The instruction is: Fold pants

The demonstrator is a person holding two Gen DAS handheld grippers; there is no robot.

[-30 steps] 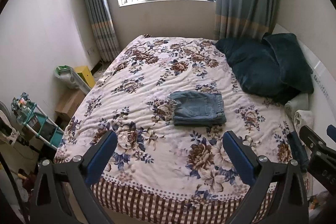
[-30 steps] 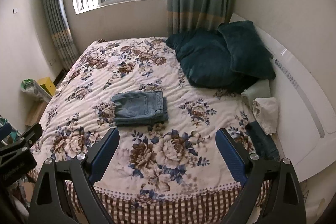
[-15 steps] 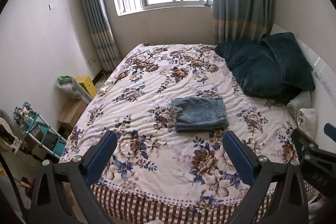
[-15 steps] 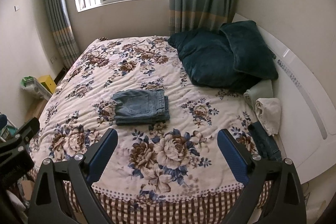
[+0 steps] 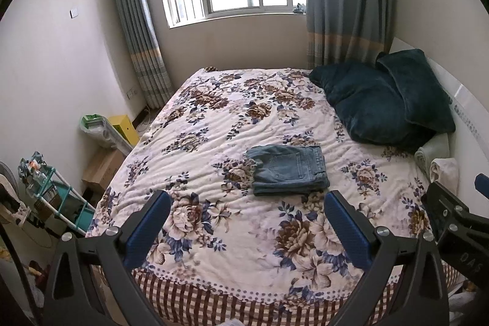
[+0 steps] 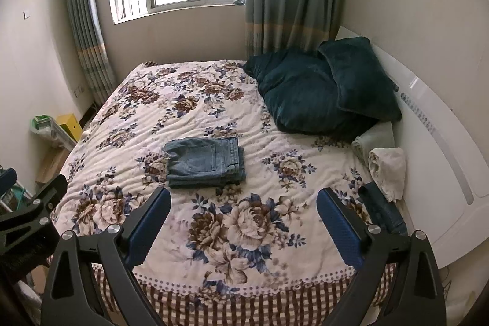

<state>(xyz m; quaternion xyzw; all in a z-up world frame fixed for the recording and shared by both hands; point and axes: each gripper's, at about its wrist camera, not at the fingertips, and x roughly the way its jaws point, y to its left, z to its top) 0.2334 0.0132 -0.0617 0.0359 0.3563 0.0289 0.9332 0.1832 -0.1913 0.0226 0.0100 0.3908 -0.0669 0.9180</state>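
A pair of blue denim pants lies folded into a compact rectangle in the middle of the floral bedspread; it also shows in the right wrist view. My left gripper is open and empty, held back above the foot of the bed, well short of the pants. My right gripper is open and empty too, at the same distance. The right gripper's body shows at the right edge of the left wrist view.
Two dark teal pillows lean on the white headboard at the right. Rolled towels and a dark folded garment lie along the bed's right edge. A teal rack, boxes and a yellow bin stand left.
Both grippers have pulled back and risen a little from the bed, so the folded pants look smaller and more of the room shows. Both stay open.
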